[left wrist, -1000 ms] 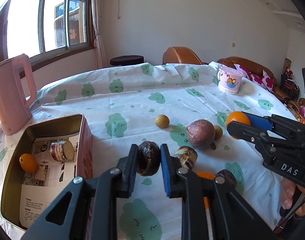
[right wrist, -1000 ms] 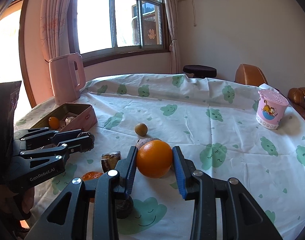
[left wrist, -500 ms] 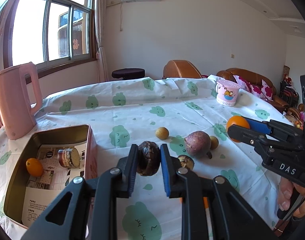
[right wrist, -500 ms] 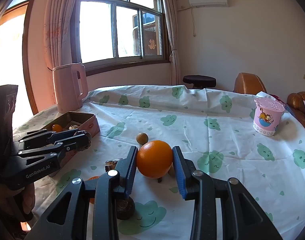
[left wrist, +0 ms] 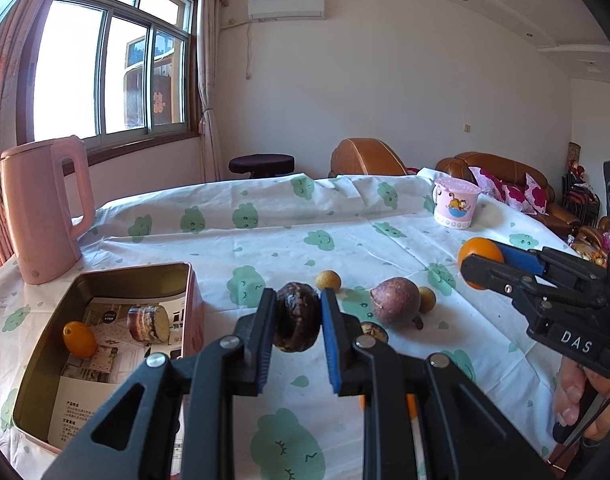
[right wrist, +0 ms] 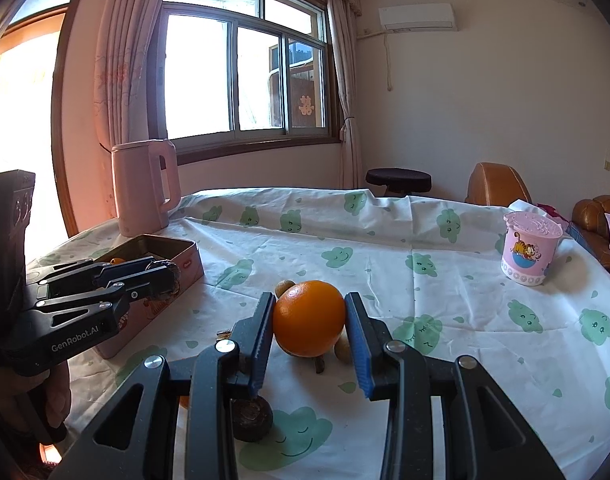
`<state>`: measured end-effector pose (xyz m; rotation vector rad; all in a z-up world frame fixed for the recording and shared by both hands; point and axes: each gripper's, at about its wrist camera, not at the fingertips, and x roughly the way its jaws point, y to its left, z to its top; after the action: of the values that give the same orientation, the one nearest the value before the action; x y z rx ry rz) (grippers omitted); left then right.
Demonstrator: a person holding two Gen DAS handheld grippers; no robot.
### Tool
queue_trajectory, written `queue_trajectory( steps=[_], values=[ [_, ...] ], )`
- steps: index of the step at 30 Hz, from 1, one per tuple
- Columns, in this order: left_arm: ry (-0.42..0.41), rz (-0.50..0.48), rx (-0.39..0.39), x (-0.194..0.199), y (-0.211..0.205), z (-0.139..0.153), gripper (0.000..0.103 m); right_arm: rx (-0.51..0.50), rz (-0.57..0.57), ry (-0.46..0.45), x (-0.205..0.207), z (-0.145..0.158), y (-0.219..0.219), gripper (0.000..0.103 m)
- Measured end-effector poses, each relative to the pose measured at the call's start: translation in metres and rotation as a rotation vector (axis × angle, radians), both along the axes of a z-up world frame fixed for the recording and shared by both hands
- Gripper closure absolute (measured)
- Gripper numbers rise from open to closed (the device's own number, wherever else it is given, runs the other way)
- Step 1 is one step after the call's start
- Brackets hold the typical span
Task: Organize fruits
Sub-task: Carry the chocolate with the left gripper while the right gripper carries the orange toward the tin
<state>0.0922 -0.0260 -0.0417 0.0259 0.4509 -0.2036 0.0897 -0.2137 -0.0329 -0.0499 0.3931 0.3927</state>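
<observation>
My left gripper (left wrist: 297, 316) is shut on a dark wrinkled passion fruit (left wrist: 296, 317) and holds it above the table, just right of the open metal tin (left wrist: 105, 276). The tin holds a small orange fruit (left wrist: 79, 339) and a round cake (left wrist: 149, 323). My right gripper (right wrist: 309, 326) is shut on a large orange (right wrist: 309, 323), held above the table; it also shows in the left wrist view (left wrist: 479, 254). On the cloth lie a purple passion fruit (left wrist: 395, 302), two small yellow-brown fruits (left wrist: 328, 281) (left wrist: 427, 300) and a dark fruit (right wrist: 251, 420).
A pink kettle (left wrist: 45, 212) stands at the table's far left behind the tin. A pink cartoon cup (left wrist: 455, 208) stands at the far right. Chairs, a stool (left wrist: 261, 164) and a sofa stand beyond the table. The left gripper also shows in the right wrist view (right wrist: 165, 276).
Both grippers have risen higher above the table with their fruits still held. The left gripper now sits closer beside the tin.
</observation>
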Motion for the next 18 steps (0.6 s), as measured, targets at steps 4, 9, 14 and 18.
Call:
queue_trajectory(
  steps=[4,9,14,18],
  values=[
    [-0.012,0.004,-0.005,-0.002,0.001,0.001,0.08,0.002,0.0,-0.016,-0.002,0.001,-0.001,0.066],
    [-0.025,0.008,-0.011,-0.004,0.003,0.002,0.08,0.006,-0.001,-0.036,-0.006,0.002,-0.001,0.066],
    [-0.041,0.015,-0.018,-0.007,0.005,0.003,0.08,0.01,-0.001,-0.059,-0.011,0.003,-0.002,0.066],
    [-0.05,0.019,-0.026,-0.008,0.006,0.005,0.08,0.013,0.001,-0.081,-0.015,0.004,-0.003,0.066]
  ],
)
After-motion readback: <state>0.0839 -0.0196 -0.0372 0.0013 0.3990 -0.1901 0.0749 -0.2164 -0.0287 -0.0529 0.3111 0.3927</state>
